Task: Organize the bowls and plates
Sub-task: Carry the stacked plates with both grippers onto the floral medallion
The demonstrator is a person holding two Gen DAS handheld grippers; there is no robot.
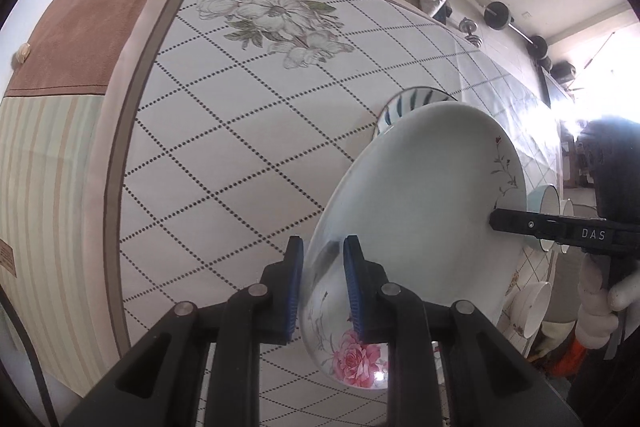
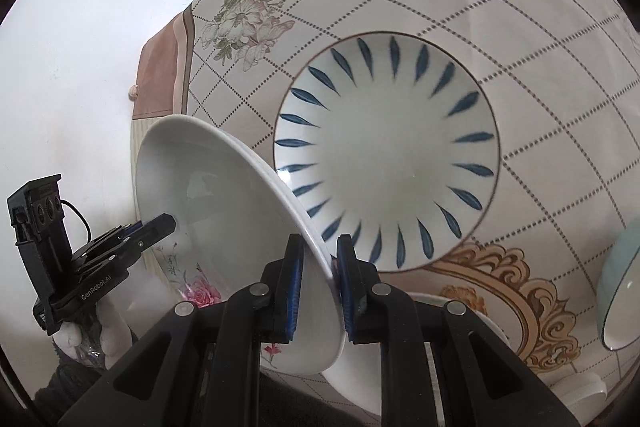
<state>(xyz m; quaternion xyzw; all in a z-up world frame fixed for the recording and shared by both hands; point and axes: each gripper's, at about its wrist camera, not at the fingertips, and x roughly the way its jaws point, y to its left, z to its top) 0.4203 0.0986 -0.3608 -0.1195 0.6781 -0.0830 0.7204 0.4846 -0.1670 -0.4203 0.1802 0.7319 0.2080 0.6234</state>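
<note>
right wrist view: both tools clamp the rose plate [image 2: 224,187], half hiding the blue-leaf plate [image 2: 388,163].

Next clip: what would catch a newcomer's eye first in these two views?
The white rose plate, held tilted above the table, with the left claw and the right claw pinching opposite rims. Behind it, the blue-leaf plate lies flat on the checked tablecloth. A pale blue bowl sits at the right edge.

left gripper [image 1: 323,283] and right gripper [image 2: 319,281] both clamped on something, facing each other, right one at left's 3 o'clock
</note>
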